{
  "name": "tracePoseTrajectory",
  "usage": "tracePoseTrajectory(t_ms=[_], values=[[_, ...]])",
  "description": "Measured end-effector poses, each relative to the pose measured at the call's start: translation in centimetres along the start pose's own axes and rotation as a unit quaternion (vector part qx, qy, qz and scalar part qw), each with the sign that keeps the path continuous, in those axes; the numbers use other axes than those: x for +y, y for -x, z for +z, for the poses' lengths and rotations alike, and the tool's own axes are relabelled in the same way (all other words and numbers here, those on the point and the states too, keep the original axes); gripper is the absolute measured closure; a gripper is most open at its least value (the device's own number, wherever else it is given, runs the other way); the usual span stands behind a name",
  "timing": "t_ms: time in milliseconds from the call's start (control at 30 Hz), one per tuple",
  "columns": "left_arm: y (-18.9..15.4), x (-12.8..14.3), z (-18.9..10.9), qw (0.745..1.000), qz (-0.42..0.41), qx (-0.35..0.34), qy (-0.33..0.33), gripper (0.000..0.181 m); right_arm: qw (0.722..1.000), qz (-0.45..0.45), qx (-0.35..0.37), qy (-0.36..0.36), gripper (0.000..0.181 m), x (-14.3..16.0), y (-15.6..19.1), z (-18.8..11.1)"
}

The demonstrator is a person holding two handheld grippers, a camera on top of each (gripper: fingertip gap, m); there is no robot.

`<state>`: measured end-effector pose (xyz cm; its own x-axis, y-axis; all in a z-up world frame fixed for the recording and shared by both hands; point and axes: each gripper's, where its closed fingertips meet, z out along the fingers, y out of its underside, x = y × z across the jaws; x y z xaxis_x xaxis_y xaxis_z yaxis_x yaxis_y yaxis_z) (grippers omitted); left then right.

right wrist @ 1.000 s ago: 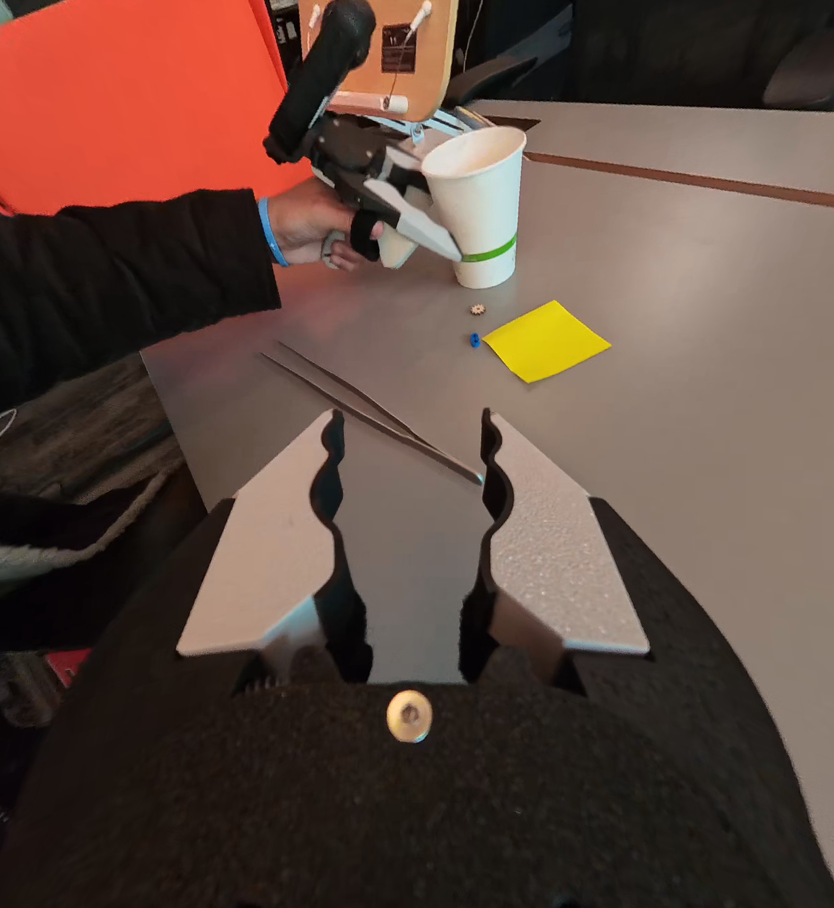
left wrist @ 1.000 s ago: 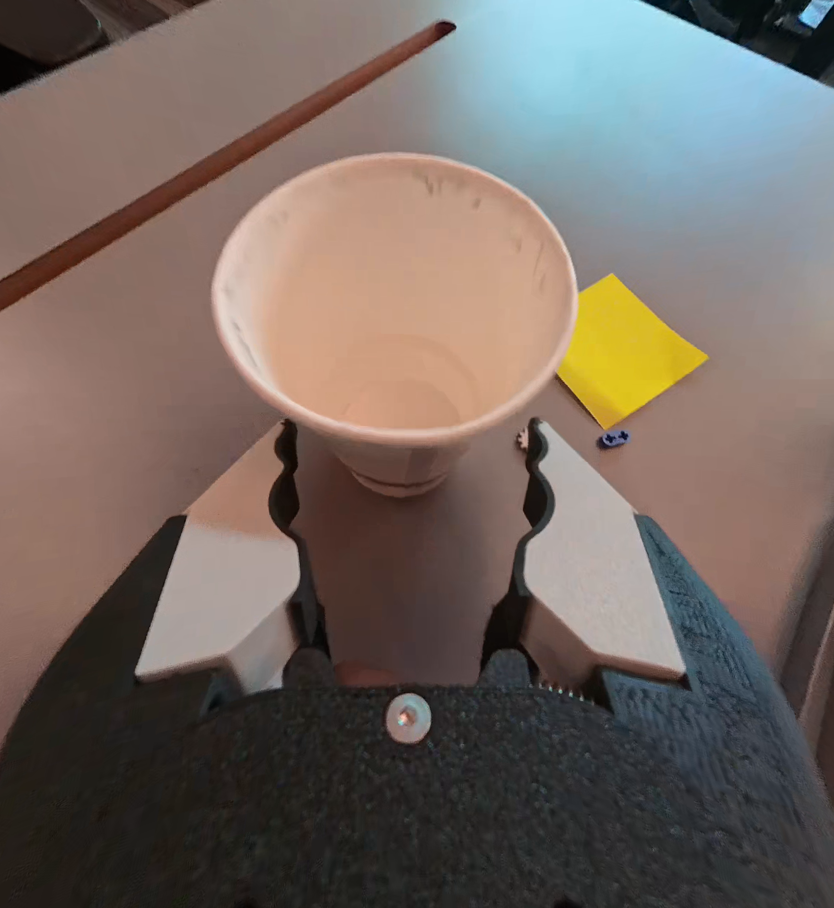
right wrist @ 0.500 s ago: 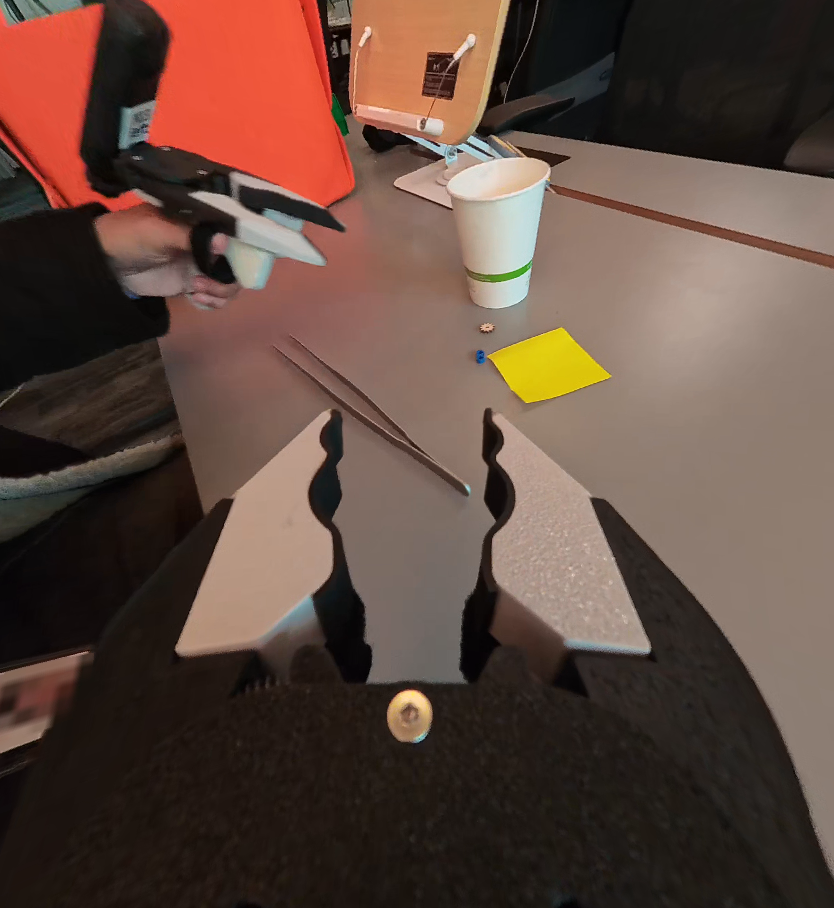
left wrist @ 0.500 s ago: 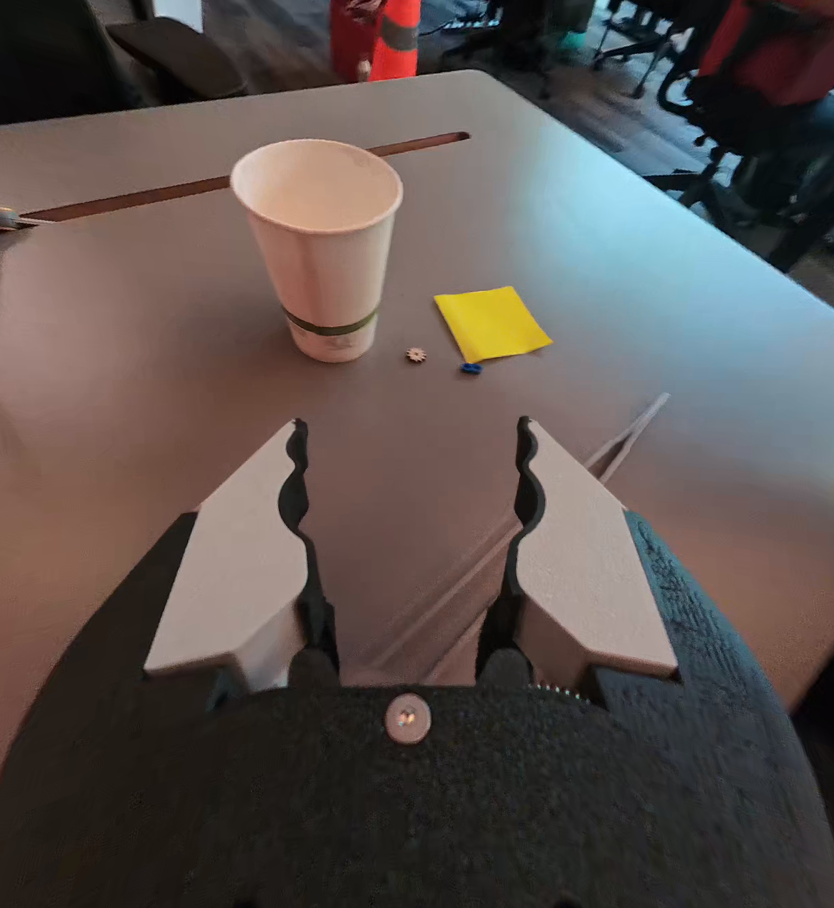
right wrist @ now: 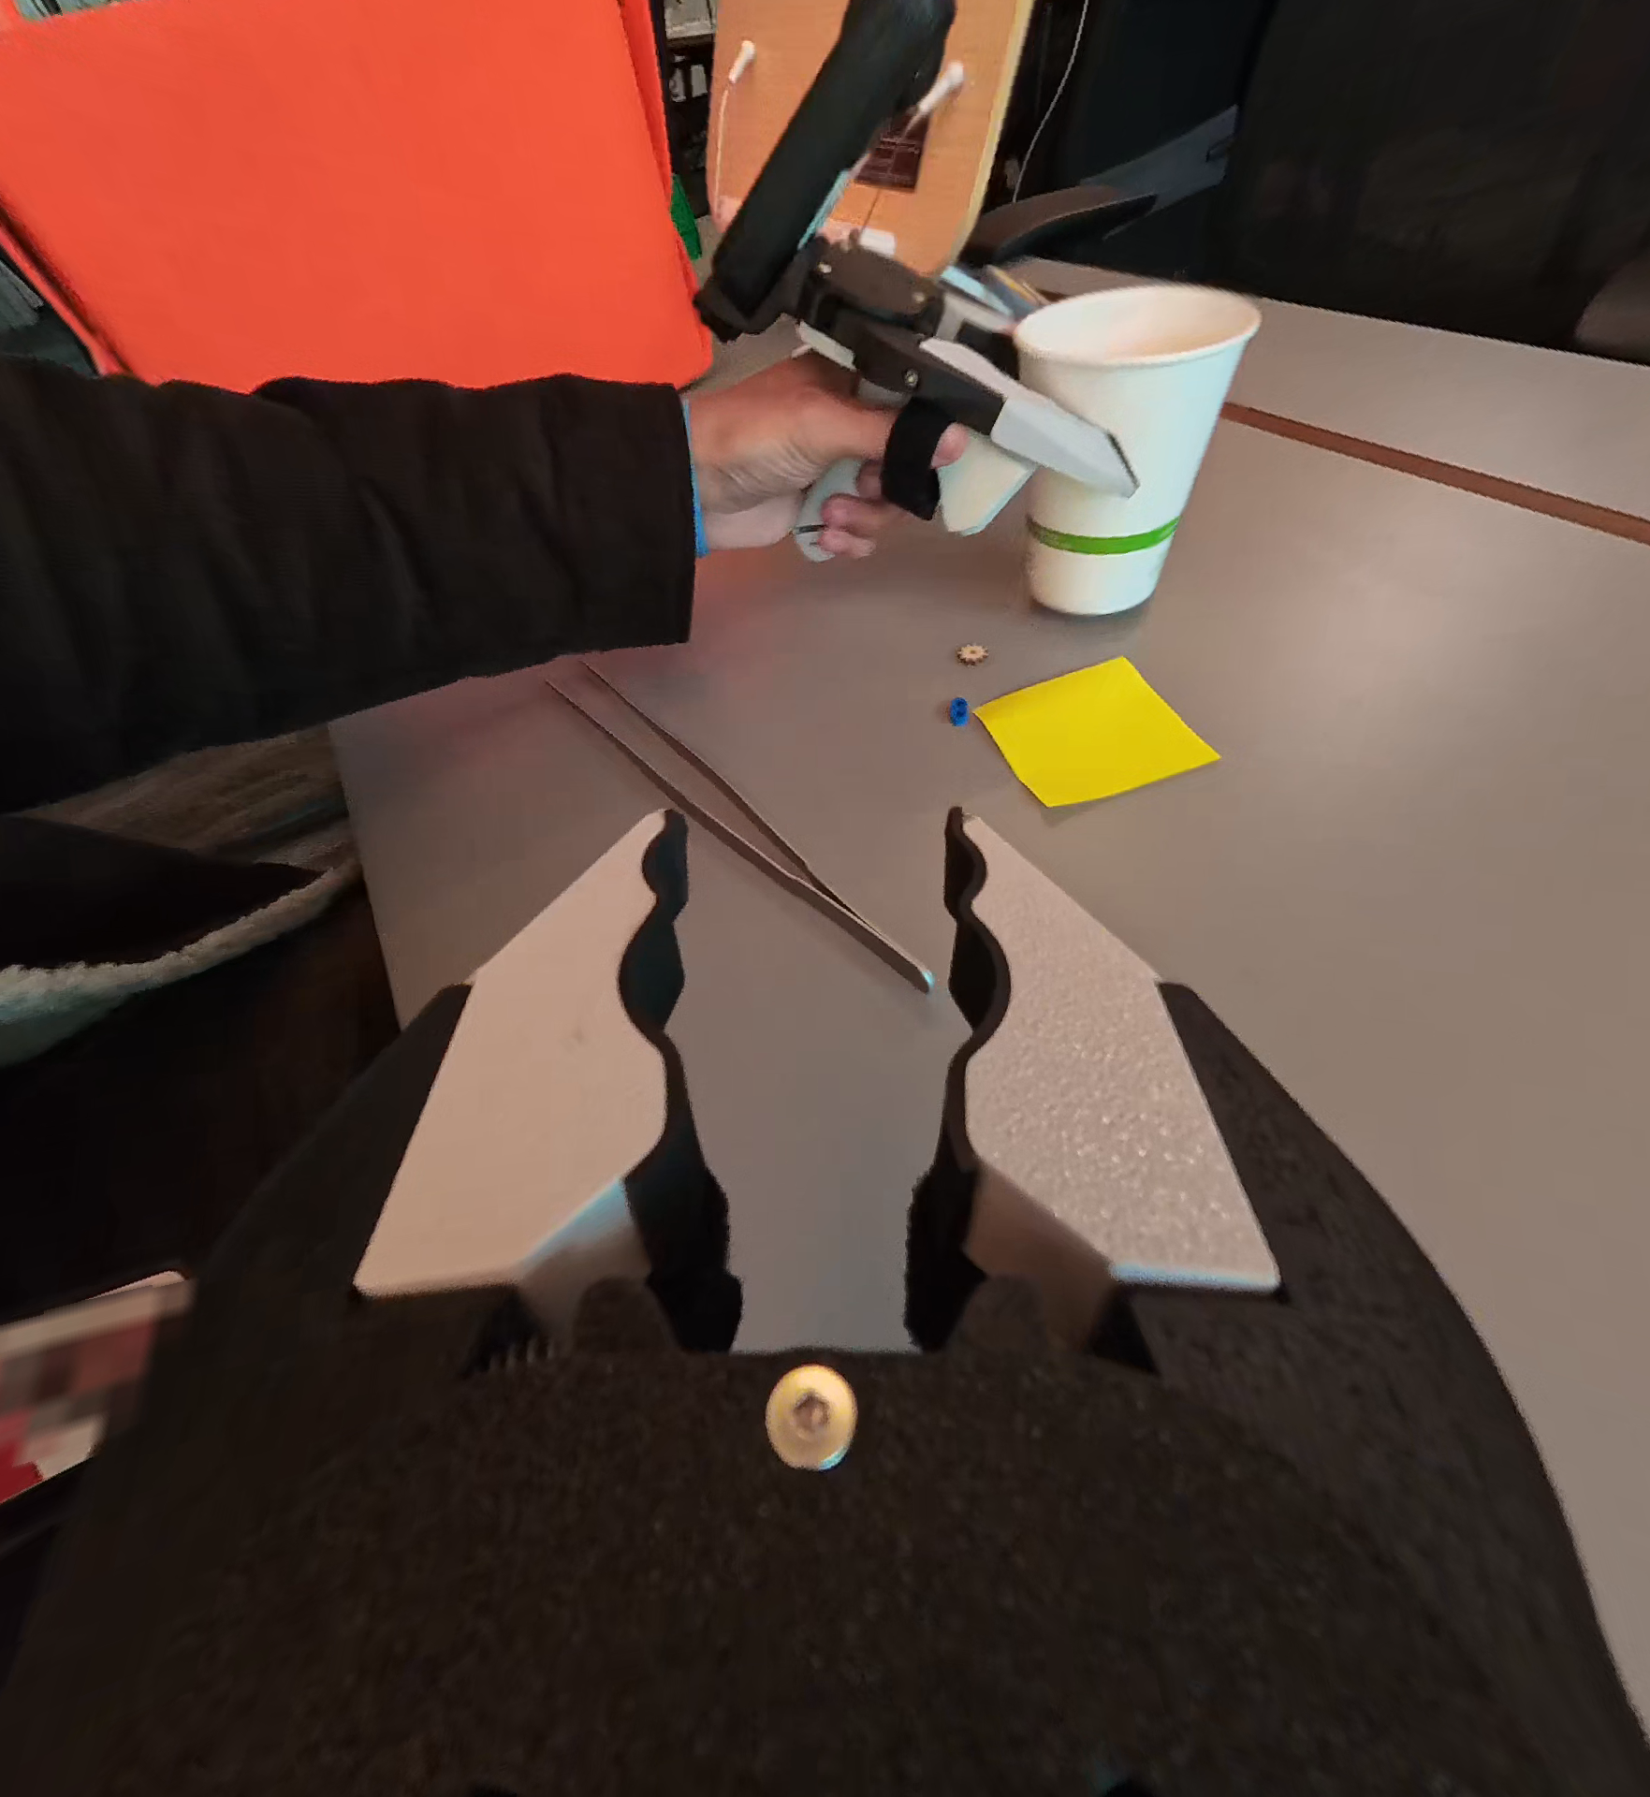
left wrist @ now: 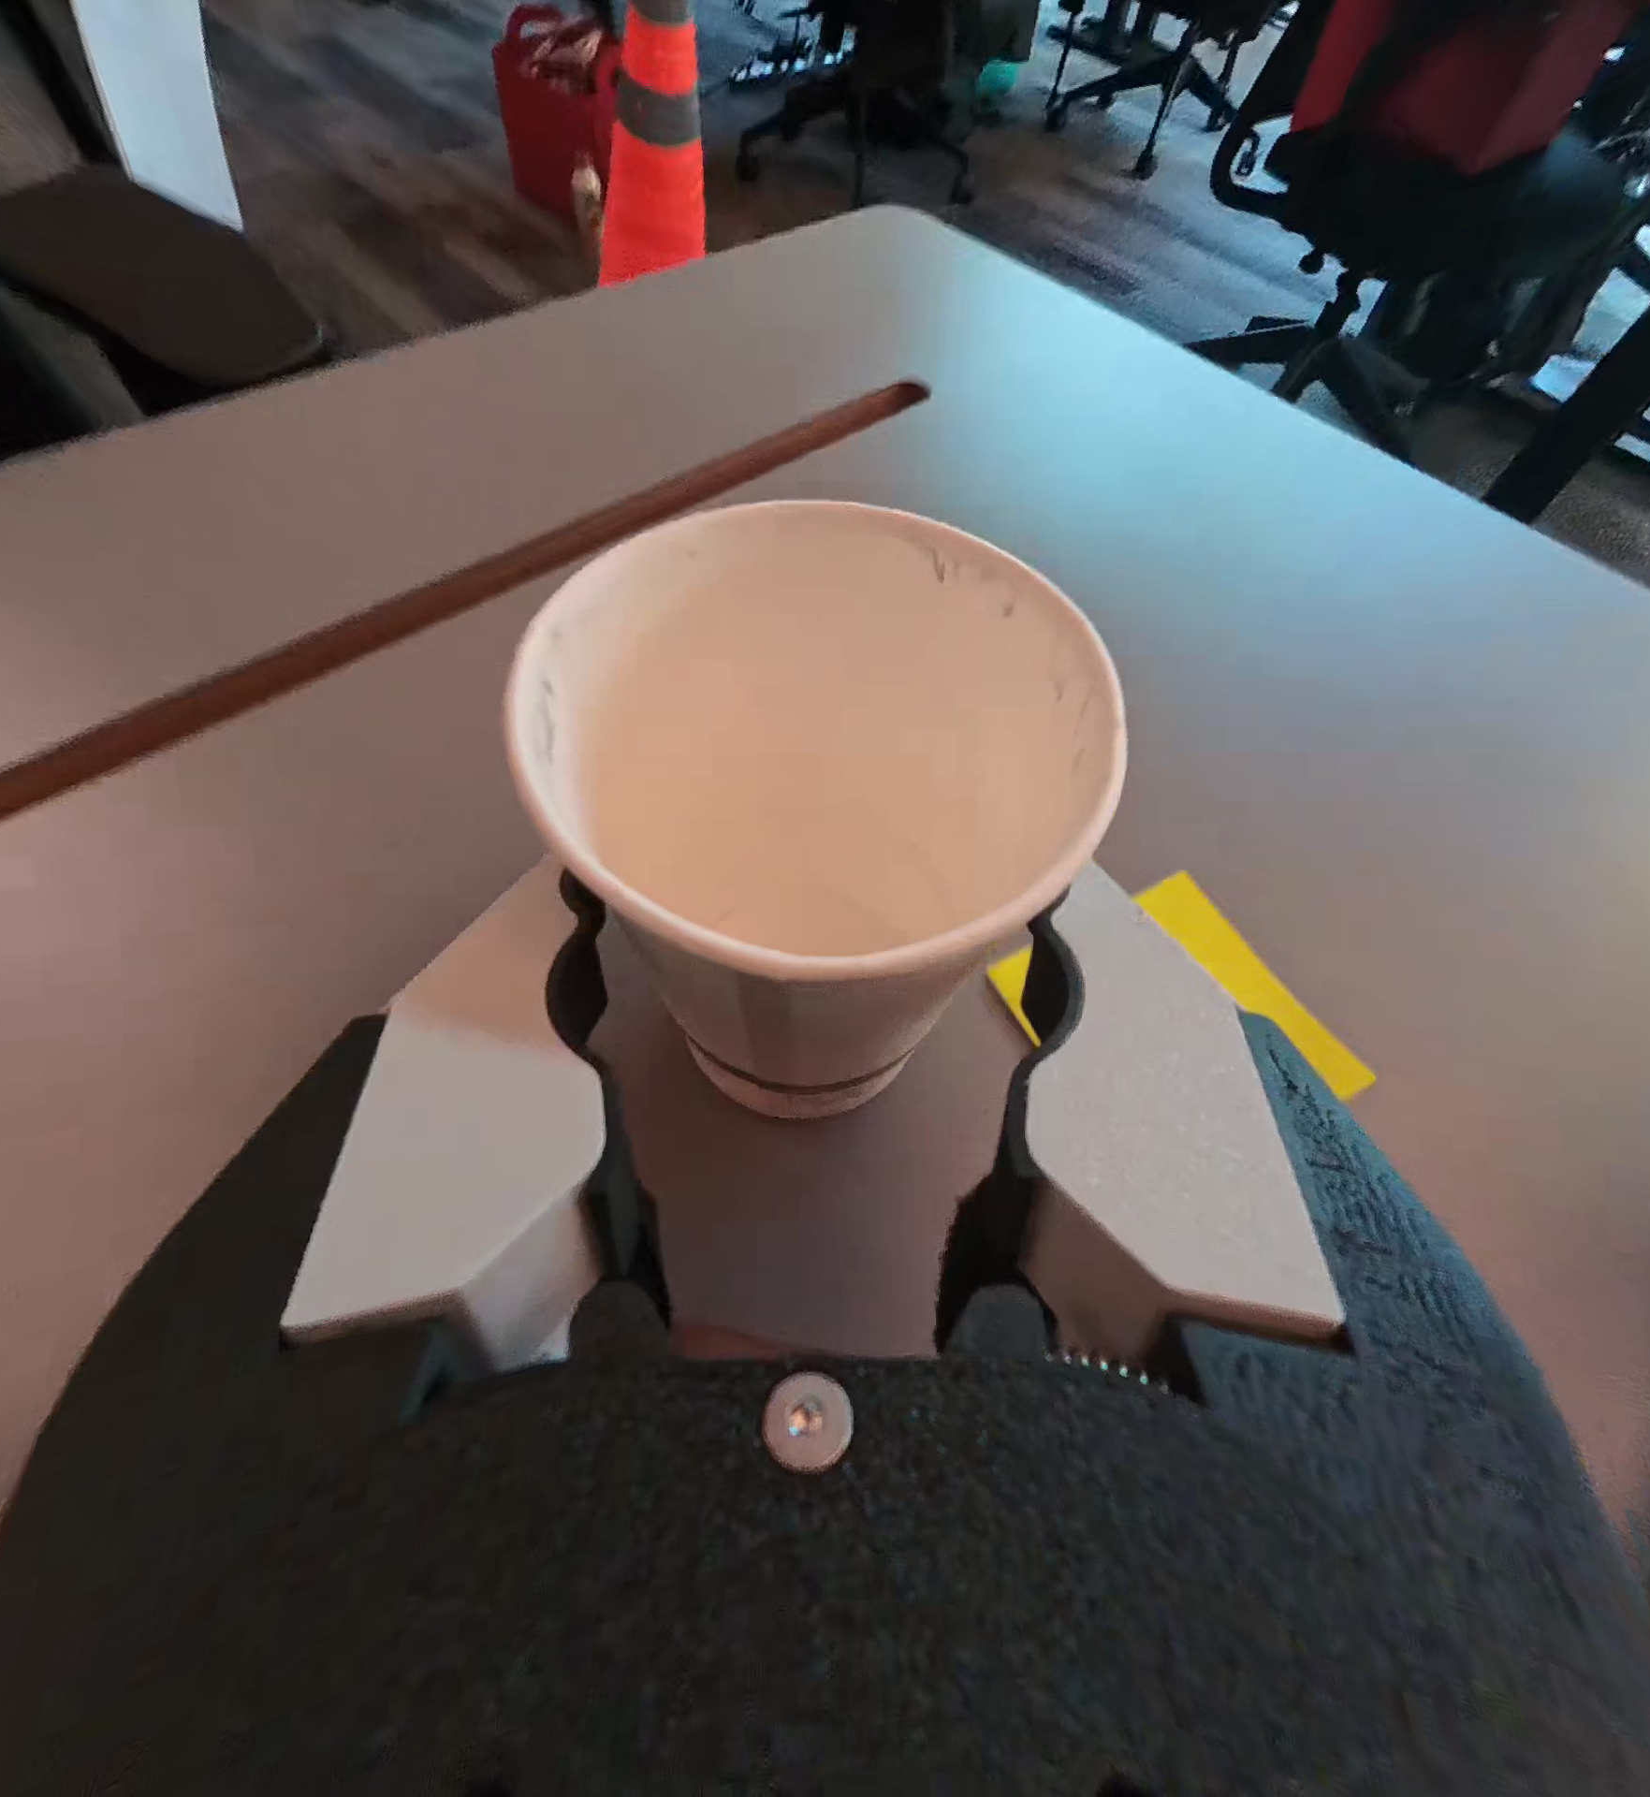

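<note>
A white paper cup (left wrist: 816, 778) with a green band stands upright on the grey table (left wrist: 1287, 632). My left gripper (left wrist: 811, 895) is open, with one finger on each side of the cup below the rim and a small gap showing on both sides. The right wrist view shows the same cup (right wrist: 1132, 467) with the left gripper's fingers (right wrist: 1054, 438) beside it. My right gripper (right wrist: 813, 827) is open and empty, low over thin metal tweezers (right wrist: 753, 836) that lie on the table. A yellow paper square (right wrist: 1093, 729), a small blue piece (right wrist: 959, 711) and a tiny tan gear (right wrist: 971, 654) lie near the cup.
A long dark slot (left wrist: 412, 622) runs across the table behind the cup. An orange panel (right wrist: 315, 194) and a wooden board on a stand (right wrist: 976, 117) rise at the table's far side. A person's black sleeve (right wrist: 315, 545) crosses the left table edge. An orange cone (left wrist: 655, 146) and office chairs stand beyond. The tiny tan gear (right wrist: 971, 654) lies around 10 cm away from my left fingertips.
Half a second ago the left gripper was drawn back and well clear of the cup; now it has moved forward so its open fingers flank the cup. The right gripper has barely moved.
</note>
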<state>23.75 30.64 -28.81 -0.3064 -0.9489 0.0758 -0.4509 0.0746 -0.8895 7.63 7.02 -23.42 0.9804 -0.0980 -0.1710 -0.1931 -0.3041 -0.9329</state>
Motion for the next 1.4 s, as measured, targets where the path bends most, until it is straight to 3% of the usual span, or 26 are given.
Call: tracePoseTrajectory(t_ms=[67,167,300,400,500,567,667,767,900,1067,1133,1267,1400], values=[[0.2,-0.6,1.5,0.999,0.034,-0.012,0.011,0.094,1.0,0.014,0.001,-0.001,0.129,0.0,-0.4,-0.2],[-0.3,-0.2,3.2,0.999,0.016,0.014,0.03,0.094,0.999,0.035,-0.004,-0.015,0.13,-0.4,-0.7,-0.5],[0.1,-0.2,2.9,1.0,0.0,-0.009,0.011,0.089,0.999,0.035,-0.001,-0.01,0.129,-0.2,-0.8,-0.8],[-1.2,0.9,0.0,0.999,-0.003,0.01,0.033,0.076,0.999,0.038,-0.001,-0.02,0.128,-0.5,-0.8,-1.2],[-3.5,2.1,-5.8,0.998,0.004,0.041,0.041,0.077,0.999,0.036,0.006,-0.021,0.127,-0.4,-1.2,-1.9],[-7.3,4.3,-9.6,0.991,0.007,0.111,0.077,0.083,0.999,0.043,0.009,-0.024,0.128,-0.4,-1.5,-2.1],[-12.4,9.1,-12.9,0.963,0.08,0.159,0.201,0.096,0.998,0.059,-0.005,-0.029,0.128,-0.6,-1.1,-1.7],[-15.9,12.4,-13.7,0.922,0.147,0.184,0.306,0.097,0.998,0.056,-0.015,-0.02,0.128,-0.5,-0.5,-1.0],[-16.4,14.4,-12.6,0.894,0.203,0.168,0.364,0.104,0.999,0.041,-0.02,-0.003,0.129,0.0,0.1,-0.4],[-16.6,15.3,-11.4,0.891,0.214,0.164,0.366,0.138,0.999,0.034,-0.028,0.002,0.135,0.3,0.4,-0.4],[-16.5,15.3,-11.3,0.888,0.237,0.159,0.361,0.16,0.998,0.04,-0.036,0.008,0.139,0.7,0.4,-0.3],[-16.5,14.9,-11.0,0.892,0.249,0.146,0.347,0.164,0.997,0.052,-0.045,0.024,0.144,1.5,-0.2,0.9],[-17.9,12.6,-11.7,0.927,0.189,0.168,0.277,0.165,0.991,0.113,-0.066,0.017,0.144,1.5,-1.8,2.7]])
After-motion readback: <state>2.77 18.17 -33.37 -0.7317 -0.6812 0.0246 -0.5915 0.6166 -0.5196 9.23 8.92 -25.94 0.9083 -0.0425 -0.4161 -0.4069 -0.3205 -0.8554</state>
